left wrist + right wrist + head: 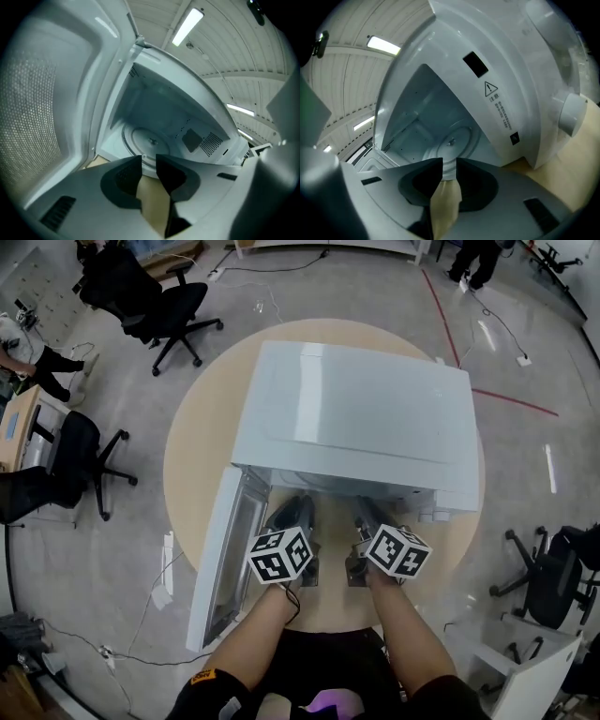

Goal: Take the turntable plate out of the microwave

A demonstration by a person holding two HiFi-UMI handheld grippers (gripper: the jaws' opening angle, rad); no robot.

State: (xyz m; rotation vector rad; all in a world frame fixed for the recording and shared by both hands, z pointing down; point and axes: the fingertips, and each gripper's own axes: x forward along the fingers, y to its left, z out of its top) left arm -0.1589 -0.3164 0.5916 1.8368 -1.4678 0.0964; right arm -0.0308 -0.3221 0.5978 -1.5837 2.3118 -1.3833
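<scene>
Table (pixel 187 474), round and of pale wood, bears a white microwave (pixel 361 413) whose door (pixel 220 563) stands swung wide open at the left of the head view, leaving the cavity open to both gripper views. The turntable plate (pixel 151 140) lies flat in the middle of the cavity floor, touched by neither gripper. The left gripper (pixel 149 163) and right gripper (pixel 449 165) are held side by side just in front of the opening and point into it, each with its jaws apart and nothing gripped, only the table and the cavity's front edge showing in the gap.
</scene>
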